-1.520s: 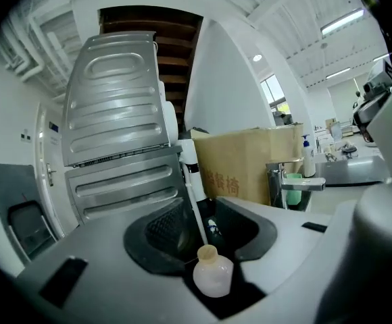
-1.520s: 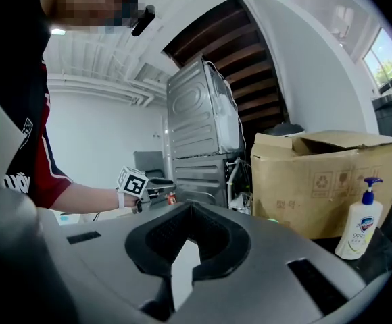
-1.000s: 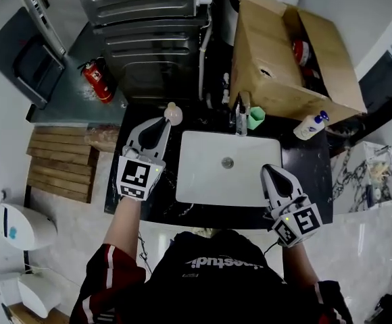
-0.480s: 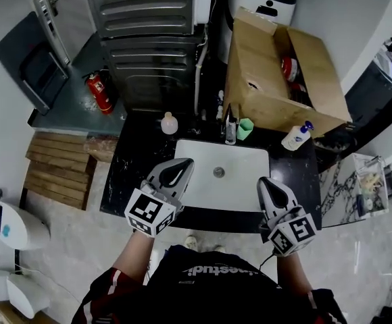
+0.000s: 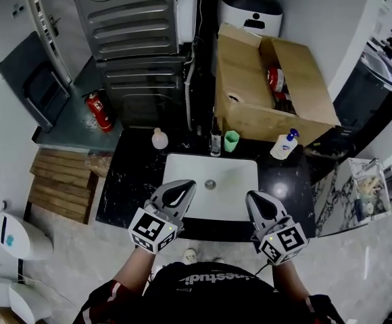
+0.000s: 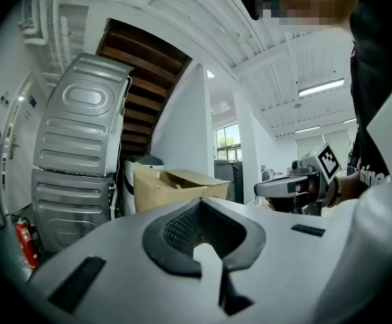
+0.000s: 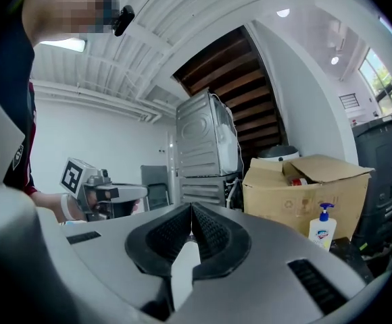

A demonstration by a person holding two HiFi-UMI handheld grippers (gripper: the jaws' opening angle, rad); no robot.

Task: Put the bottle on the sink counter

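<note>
Left gripper (image 5: 184, 186): jaws fully together, nothing held. Right gripper (image 5: 251, 198): also closed, empty. Both hover over the counter's (image 5: 125, 184) front edge, flanking the white sink (image 5: 231, 189). Small round pale bottle (image 5: 159, 139) stands upright at the back edge, left of the sink, well apart from both.

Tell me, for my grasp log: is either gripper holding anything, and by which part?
Nothing is held. The left gripper and right gripper each have jaws shut with nothing between them; the small bottle stands free on the counter.
</note>
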